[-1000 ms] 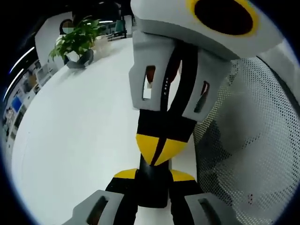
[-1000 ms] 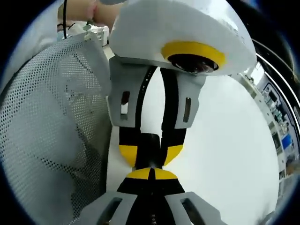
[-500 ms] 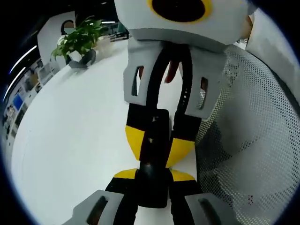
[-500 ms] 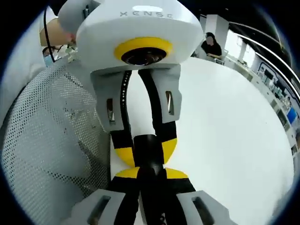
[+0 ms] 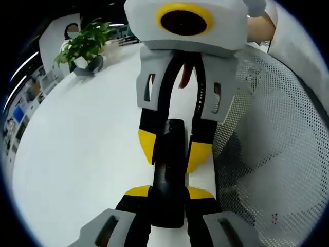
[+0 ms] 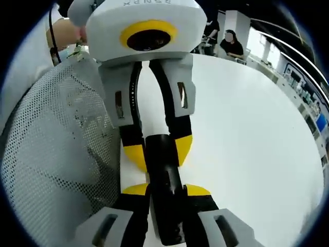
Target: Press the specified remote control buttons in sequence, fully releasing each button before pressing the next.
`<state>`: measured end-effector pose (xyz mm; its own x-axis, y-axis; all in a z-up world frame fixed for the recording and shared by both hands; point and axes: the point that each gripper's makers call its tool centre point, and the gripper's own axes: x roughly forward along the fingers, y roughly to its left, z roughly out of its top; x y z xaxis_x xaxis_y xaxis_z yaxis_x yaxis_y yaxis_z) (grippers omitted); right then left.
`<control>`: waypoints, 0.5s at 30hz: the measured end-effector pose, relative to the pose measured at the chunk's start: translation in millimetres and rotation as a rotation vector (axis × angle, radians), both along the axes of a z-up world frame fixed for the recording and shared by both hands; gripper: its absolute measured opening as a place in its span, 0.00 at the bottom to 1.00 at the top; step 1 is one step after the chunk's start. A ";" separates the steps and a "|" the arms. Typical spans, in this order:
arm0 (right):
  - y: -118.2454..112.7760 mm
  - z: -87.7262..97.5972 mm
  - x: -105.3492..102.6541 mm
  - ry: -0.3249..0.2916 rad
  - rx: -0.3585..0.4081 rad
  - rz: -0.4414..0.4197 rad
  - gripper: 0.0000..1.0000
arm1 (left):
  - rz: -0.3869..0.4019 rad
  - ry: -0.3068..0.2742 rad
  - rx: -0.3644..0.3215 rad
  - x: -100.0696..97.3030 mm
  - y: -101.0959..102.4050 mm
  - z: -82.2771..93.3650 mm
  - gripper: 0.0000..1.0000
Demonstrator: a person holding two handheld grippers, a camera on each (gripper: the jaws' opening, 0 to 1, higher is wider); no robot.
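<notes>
Between both tongs (image 5: 167, 193) (image 6: 165, 191), facing each other, the black remote (image 5: 167, 170) is pinched endwise.

A broad white table (image 5: 77, 154) spreads across the left gripper view and curves away to its far end, where a green potted plant (image 5: 85, 46) stands in a dark pot. Beside the table's near edge rises the grey mesh back of a chair (image 5: 277, 154), finely perforated. At the far left, shelving (image 5: 23, 100) with blue items lines the wall under bright ceiling strip lights. In the right gripper view the same white table (image 6: 257, 128) stretches back toward a seated person (image 6: 231, 46) at a distant desk.
</notes>
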<state>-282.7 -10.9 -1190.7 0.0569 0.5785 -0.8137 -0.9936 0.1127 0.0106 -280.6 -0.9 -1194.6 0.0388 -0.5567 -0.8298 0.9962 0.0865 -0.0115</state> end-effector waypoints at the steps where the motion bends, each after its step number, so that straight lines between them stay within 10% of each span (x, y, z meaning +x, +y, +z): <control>1: -0.2 -0.1 -0.3 -0.002 -0.002 0.003 0.22 | -0.004 -0.002 0.002 -0.1 0.1 -0.1 0.24; 15: -0.1 -2.0 0.3 -0.002 -0.006 0.003 0.22 | 0.200 -0.008 -0.104 11.0 12.8 19.4 0.35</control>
<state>-282.4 -11.0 -1192.7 0.0564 0.5739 -0.8170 -0.9939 0.1097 0.0084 -269.6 11.9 -1175.3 0.1634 -0.6196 -0.7677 0.9595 0.2809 -0.0225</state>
